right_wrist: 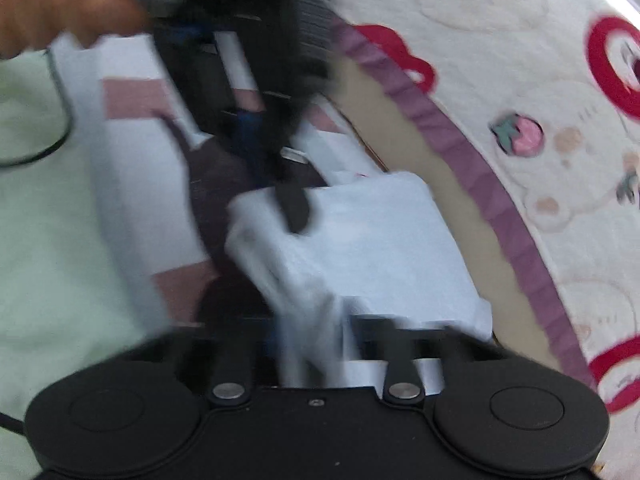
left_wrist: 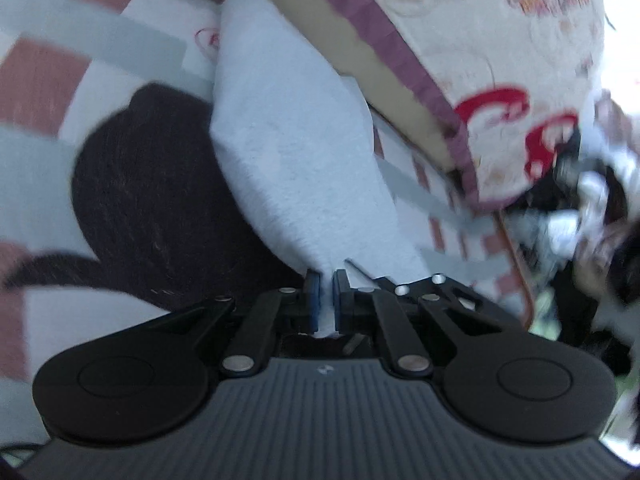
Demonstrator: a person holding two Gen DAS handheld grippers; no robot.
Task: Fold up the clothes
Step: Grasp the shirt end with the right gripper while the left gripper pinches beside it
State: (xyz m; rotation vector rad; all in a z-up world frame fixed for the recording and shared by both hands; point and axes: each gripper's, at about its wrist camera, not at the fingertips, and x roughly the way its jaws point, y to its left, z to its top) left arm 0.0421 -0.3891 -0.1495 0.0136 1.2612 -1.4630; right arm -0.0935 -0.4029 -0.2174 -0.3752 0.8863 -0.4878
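A pale blue garment (left_wrist: 288, 152) hangs stretched from my left gripper (left_wrist: 326, 296), whose blue pads are shut on its edge. In the right wrist view the same pale blue garment (right_wrist: 360, 248) lies partly folded, and its bunched edge runs down into my right gripper (right_wrist: 312, 344), which is blurred and looks shut on the cloth. The left gripper (right_wrist: 292, 208) shows there too, at the garment's far edge. A dark brown garment (left_wrist: 160, 208) lies under the blue one on the checked sheet; it also shows in the right wrist view (right_wrist: 216, 176).
A checked pink, white and grey sheet (left_wrist: 48, 80) covers the bed. A cream quilt with red prints and a purple border (left_wrist: 500, 60) lies along the right, also in the right wrist view (right_wrist: 540, 160). A pale green cloth (right_wrist: 48, 240) lies at left. A hand (right_wrist: 52, 8) shows at top left.
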